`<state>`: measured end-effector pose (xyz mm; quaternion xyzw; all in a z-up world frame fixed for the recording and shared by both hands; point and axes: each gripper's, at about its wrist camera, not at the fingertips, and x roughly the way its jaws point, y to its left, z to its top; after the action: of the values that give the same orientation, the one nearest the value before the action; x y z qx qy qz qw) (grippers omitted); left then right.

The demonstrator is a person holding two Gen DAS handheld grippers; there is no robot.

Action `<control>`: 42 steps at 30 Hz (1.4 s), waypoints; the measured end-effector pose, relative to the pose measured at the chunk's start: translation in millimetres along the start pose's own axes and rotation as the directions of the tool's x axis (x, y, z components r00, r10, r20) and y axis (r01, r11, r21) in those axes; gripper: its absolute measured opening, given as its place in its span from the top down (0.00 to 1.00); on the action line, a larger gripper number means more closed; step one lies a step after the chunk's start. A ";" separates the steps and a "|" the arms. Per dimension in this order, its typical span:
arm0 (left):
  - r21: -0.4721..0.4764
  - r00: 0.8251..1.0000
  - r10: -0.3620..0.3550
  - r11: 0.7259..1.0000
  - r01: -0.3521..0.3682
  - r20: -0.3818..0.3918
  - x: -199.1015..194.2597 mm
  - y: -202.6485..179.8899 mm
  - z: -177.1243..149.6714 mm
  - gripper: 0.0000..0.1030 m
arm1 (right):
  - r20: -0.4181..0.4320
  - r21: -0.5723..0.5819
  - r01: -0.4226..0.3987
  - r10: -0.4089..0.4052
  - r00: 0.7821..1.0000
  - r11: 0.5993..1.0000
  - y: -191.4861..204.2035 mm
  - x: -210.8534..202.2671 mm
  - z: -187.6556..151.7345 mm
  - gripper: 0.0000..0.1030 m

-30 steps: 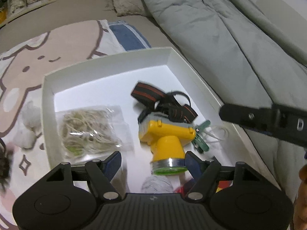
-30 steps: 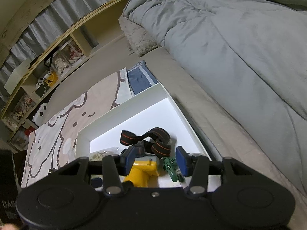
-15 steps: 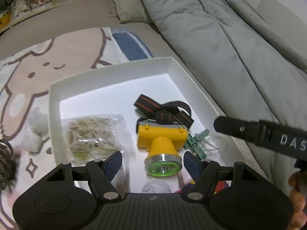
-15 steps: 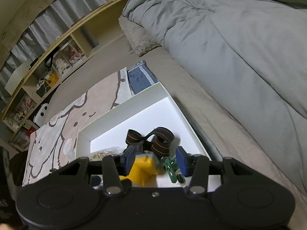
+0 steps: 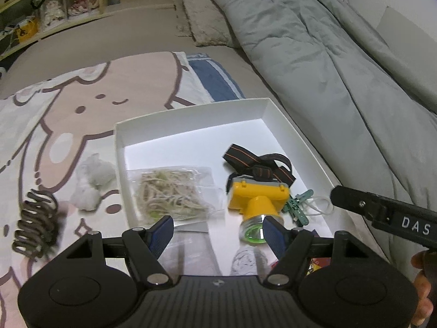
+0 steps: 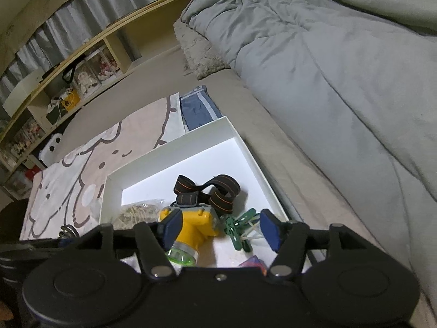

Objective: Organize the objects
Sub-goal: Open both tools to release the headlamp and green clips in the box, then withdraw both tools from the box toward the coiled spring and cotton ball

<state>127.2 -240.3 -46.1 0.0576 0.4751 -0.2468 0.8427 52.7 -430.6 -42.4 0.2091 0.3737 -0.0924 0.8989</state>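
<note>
A yellow headlamp [image 6: 195, 225] is seen lying in the white box [image 6: 247, 153]. The right gripper [image 6: 220, 231] is opening above it, nothing held; the left gripper [image 5: 218, 232] is held apart, empty. Sorting is judged midway; the coiled hair tie [image 5: 37, 222] outside is judged the next pickup.

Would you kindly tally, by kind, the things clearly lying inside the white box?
Headlamp: 1
Bag of rubber bands: 1
Green clothes pegs: 1 cluster; the number of pegs is unclear
Total: 3 kinds in the white box; partly hidden things at its near edge left out.
</note>
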 end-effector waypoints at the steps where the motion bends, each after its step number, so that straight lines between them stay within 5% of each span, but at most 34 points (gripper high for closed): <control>1: -0.005 1.000 0.003 1.000 -0.003 0.003 -2.7 2.5 -0.2 0.28 | 0.002 -0.012 0.010 -0.010 1.000 1.000 1.5 -1.3 -0.3 0.31; 6: -0.030 0.998 0.035 0.999 -0.034 0.042 -17.9 16.5 0.0 0.10 | 0.017 -0.076 0.036 -0.035 0.999 0.996 10.2 -8.4 -0.7 0.23; 12: -0.048 0.993 0.087 0.995 -0.083 0.084 -30.5 31.9 -0.4 0.00 | 0.037 -0.133 0.059 -0.055 0.998 0.989 20.0 -13.8 -2.3 0.13; 20: -0.037 0.988 0.120 0.992 -0.117 0.092 -30.5 43.9 -5.6 0.00 | 0.046 -0.163 0.090 -0.084 0.995 0.983 26.0 -12.1 -3.3 0.00; 33: -0.058 0.985 0.122 0.992 -0.115 0.123 -35.9 71.5 -9.4 0.00 | 0.084 -0.172 0.137 -0.124 0.989 0.976 30.9 -7.6 -5.1 0.00; 42: -0.118 0.971 0.200 0.976 -0.184 0.135 -46.8 127.3 -19.4 0.00 | 0.102 -0.206 0.105 -0.085 0.991 0.973 64.3 9.9 -11.7 0.00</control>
<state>152.1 -106.0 -35.3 0.0408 0.4167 -0.1422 0.8969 72.9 -367.9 -37.1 0.0899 0.3491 -0.1046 0.9269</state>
